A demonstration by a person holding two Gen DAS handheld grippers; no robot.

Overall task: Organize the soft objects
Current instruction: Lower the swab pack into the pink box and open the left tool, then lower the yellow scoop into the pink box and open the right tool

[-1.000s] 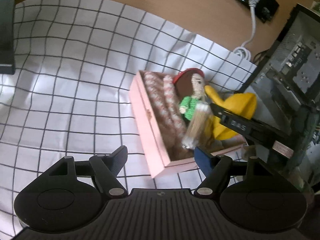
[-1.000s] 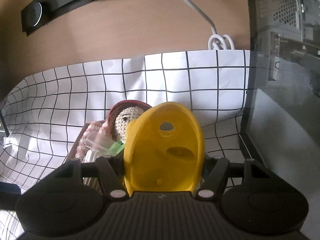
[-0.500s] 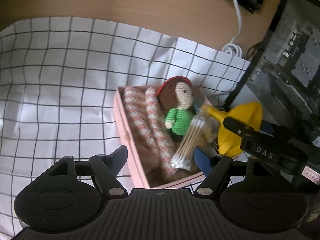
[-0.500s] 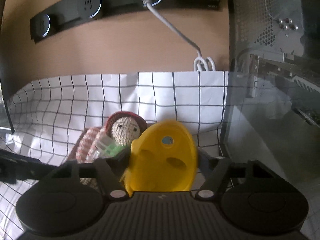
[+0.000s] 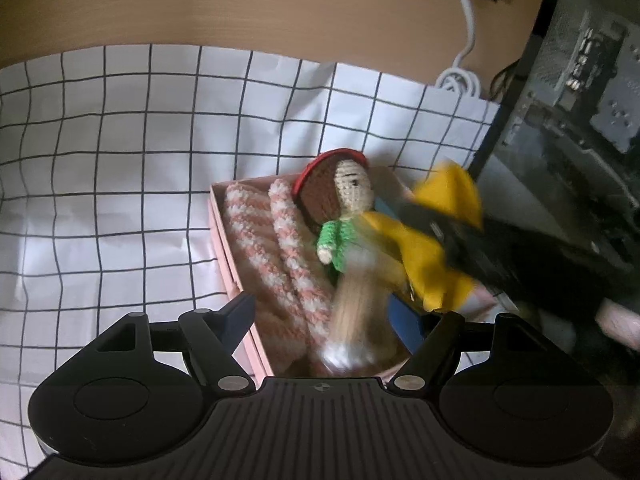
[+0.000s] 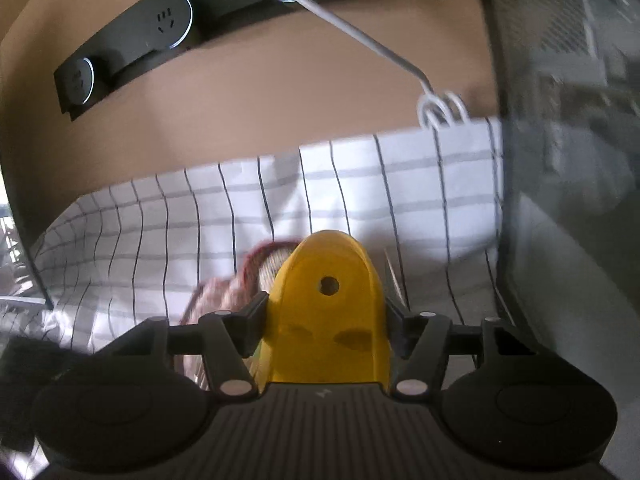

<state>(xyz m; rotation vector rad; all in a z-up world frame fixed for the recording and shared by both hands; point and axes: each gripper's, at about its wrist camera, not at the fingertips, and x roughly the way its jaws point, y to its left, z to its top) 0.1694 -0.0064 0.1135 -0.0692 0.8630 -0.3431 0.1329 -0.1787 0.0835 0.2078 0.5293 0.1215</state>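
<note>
Fingers of the right gripper (image 6: 325, 322) are closed on a yellow soft toy (image 6: 326, 320), which is clamped between them from both sides; fingers of the left gripper (image 5: 326, 318) are spread wide with nothing between the pads.

A wooden table (image 5: 240, 4) is covered by a white cloth with a black grid (image 5: 120, 152). To the right of the pink box (image 5: 226, 248) a dark computer case (image 5: 580, 92) is seen, and beyond the box a black power strip (image 6: 132, 52) with a white cable (image 5: 466, 36) lies on the bare wood.

The pink box sits on the cloth and is taken as the landmark. Along its left side a pink-and-white striped fuzzy roll (image 5: 280, 248) is laid. To the right of the roll, inside the box, a crocheted doll (image 5: 344, 208) with a red hat and green top is lying, its head at the far end. A blurred pale bundle (image 5: 352, 312) is seen at the box's near end, just below the doll. The yellow soft toy (image 5: 436, 240) is held over the box's right side, next to the doll; whether it touches the box cannot be told because of blur.
</note>
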